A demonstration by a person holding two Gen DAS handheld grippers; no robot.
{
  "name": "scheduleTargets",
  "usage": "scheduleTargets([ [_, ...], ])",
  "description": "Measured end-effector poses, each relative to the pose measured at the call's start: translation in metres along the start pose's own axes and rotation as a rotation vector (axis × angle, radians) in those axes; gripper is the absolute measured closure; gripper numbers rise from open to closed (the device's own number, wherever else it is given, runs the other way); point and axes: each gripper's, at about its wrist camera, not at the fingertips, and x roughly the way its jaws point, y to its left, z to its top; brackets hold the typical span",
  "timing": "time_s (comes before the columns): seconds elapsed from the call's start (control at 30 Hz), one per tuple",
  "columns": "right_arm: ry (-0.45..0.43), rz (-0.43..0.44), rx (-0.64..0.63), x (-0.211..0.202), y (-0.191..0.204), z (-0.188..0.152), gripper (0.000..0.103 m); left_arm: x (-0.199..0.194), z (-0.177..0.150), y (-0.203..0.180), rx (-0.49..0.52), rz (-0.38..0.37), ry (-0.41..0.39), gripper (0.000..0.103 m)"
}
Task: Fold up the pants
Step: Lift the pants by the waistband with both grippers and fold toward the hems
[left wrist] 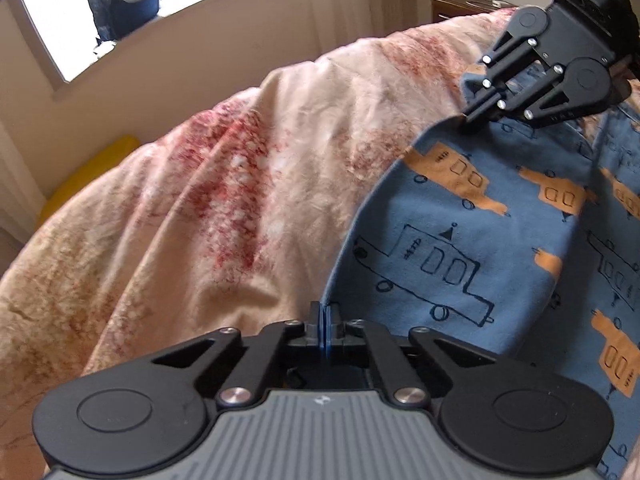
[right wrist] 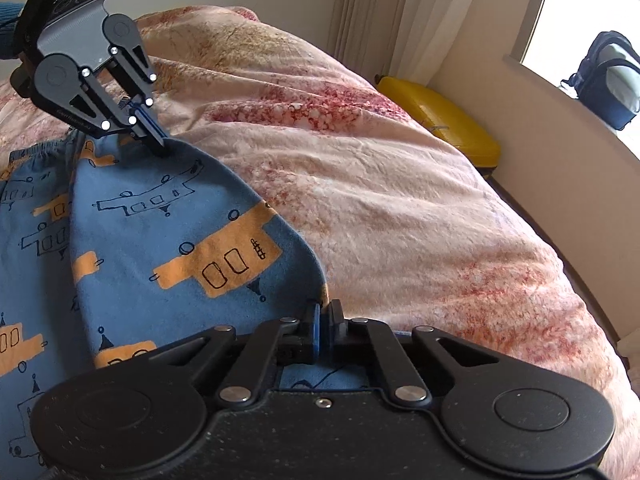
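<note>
Lying on the rumpled pink-and-red mottled bedspread (left wrist: 192,208), the soft blue cotton pants printed with orange trucks (left wrist: 460,240) look light and floppy, so pinching the outer hem at two spaced points suits them. The left gripper (left wrist: 325,330) and right gripper (right wrist: 322,328) are each clamped tight on that edge, toward the bedspread's bare side. Only the right wrist view shows the gathered elastic waistband (right wrist: 36,152); the left view shows a wooden nightstand (left wrist: 460,4) beyond the bedspread.
</note>
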Motion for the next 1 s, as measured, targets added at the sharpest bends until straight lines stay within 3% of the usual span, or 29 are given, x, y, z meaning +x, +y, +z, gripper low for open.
scheduleTargets([
  [0.1,-0.016,-0.050,-0.012,-0.001,0.006,-0.001,0.102,-0.013,0.001,-0.005,-0.032,0.072,-0.053,0.103],
  [0.17,-0.037,-0.108,-0.021,-0.004,0.010,0.000,0.102,-0.024,0.005,-0.009,-0.029,0.153,-0.090,0.103],
  [0.23,-0.072,-0.182,-0.017,-0.008,0.012,0.005,0.102,-0.035,0.012,-0.019,0.035,0.268,-0.137,0.103],
  [0.3,-0.121,-0.247,-0.012,-0.013,0.013,0.014,0.102,-0.047,0.020,-0.021,0.028,0.326,-0.176,0.103],
  [0.47,-0.202,-0.377,-0.030,-0.008,0.007,0.049,0.102,-0.045,0.038,-0.002,-0.023,0.437,-0.181,0.103],
  [0.57,-0.198,-0.414,-0.029,0.011,-0.001,0.068,0.102,-0.021,0.043,0.017,-0.089,0.446,-0.149,0.103],
  [0.67,-0.136,-0.427,-0.018,0.042,-0.011,0.078,0.102,0.012,0.043,0.031,-0.132,0.436,-0.098,0.103],
  [0.77,-0.056,-0.425,-0.012,0.072,-0.016,0.077,0.102,0.037,0.034,0.040,-0.186,0.402,-0.048,0.102],
  [0.87,-0.047,-0.412,0.017,0.081,-0.022,0.074,0.101,0.037,0.031,0.049,-0.236,0.354,-0.051,0.099],
  [0.9,-0.051,-0.404,0.024,0.079,-0.023,0.075,0.101,0.033,0.030,0.053,-0.243,0.331,-0.060,0.095],
  [0.93,-0.060,-0.399,0.029,0.077,-0.024,0.077,0.098,0.026,0.028,0.058,-0.256,0.312,-0.071,0.079],
  [0.97,-0.072,-0.397,0.032,0.075,-0.025,0.078,0.089,0.018,0.023,0.062,-0.274,0.298,-0.085,0.066],
  [1.0,-0.091,-0.395,0.039,0.070,-0.026,0.077,0.081,0.007,0.019,0.066,-0.297,0.290,-0.108,0.040],
])
